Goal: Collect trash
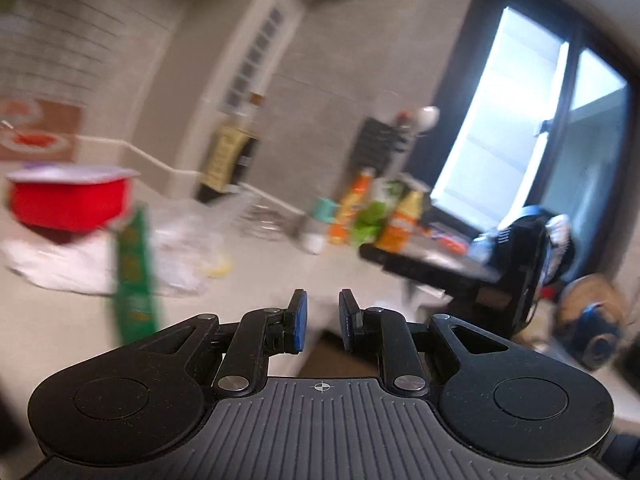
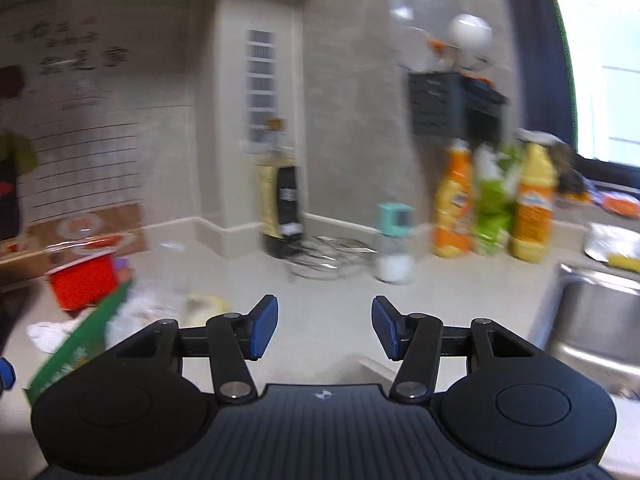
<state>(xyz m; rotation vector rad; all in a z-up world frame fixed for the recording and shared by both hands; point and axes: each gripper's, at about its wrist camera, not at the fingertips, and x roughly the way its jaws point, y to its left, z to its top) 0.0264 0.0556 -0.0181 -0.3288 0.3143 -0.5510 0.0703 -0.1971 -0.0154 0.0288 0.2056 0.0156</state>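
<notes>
Both tools hold nothing: the left tool (image 1: 320,322) has its jaws narrowly apart, the right tool (image 2: 325,326) wider. The trash (blurred) lies on the desk (image 2: 320,292) at left: red cup (image 2: 82,282), green wrapper (image 2: 76,350), crumpled plastic (image 1: 184,248).

wall poster (image 2: 80,92) characters, seemingly too blurred
</notes>
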